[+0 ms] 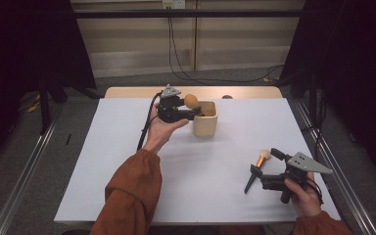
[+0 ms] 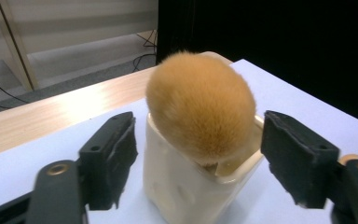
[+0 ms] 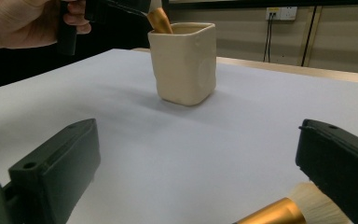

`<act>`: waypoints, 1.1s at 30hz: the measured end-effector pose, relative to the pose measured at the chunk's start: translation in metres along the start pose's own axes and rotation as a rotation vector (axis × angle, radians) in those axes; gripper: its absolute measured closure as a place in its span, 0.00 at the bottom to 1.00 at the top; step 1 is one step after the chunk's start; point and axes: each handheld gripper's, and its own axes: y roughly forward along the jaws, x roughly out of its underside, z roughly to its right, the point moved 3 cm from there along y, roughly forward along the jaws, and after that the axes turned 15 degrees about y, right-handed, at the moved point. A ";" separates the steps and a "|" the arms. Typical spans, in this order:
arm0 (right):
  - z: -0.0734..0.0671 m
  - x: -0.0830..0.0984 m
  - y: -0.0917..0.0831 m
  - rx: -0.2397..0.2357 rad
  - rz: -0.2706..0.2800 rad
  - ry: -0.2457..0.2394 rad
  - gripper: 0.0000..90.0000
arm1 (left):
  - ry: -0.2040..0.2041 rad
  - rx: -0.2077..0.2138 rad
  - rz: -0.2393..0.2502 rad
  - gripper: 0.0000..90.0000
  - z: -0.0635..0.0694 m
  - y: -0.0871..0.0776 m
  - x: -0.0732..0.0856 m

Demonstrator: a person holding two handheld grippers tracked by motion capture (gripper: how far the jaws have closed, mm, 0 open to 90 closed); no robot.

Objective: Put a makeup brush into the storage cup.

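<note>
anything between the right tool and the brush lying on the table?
Nothing visible. The right tool sits with jaws open right beside the small brush; the right gripper view shows its bristles next to one jaw. Bare table lies between it and the cream cup, where the left tool stands open around the fluffy brush.

I see the cup (image 1: 205,119) standing toward the far middle of the desk (image 1: 127,166), with one brush (image 1: 191,101) head-up in it. My left gripper (image 1: 188,113) sits just left of it. A second brush (image 1: 257,169) lies near right, beside my right gripper (image 1: 269,169).
</note>
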 end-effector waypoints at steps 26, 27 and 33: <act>0.001 -0.001 0.000 0.015 0.006 0.004 0.00 | 0.038 -0.074 0.077 0.02 -0.001 -0.057 0.010; 0.001 -0.001 0.000 0.016 0.005 0.004 0.00 | 0.033 -0.076 0.077 0.02 -0.001 -0.059 0.011; 0.002 0.000 0.000 0.021 0.002 0.007 0.00 | 0.009 -0.076 0.090 0.02 -0.006 -0.075 0.022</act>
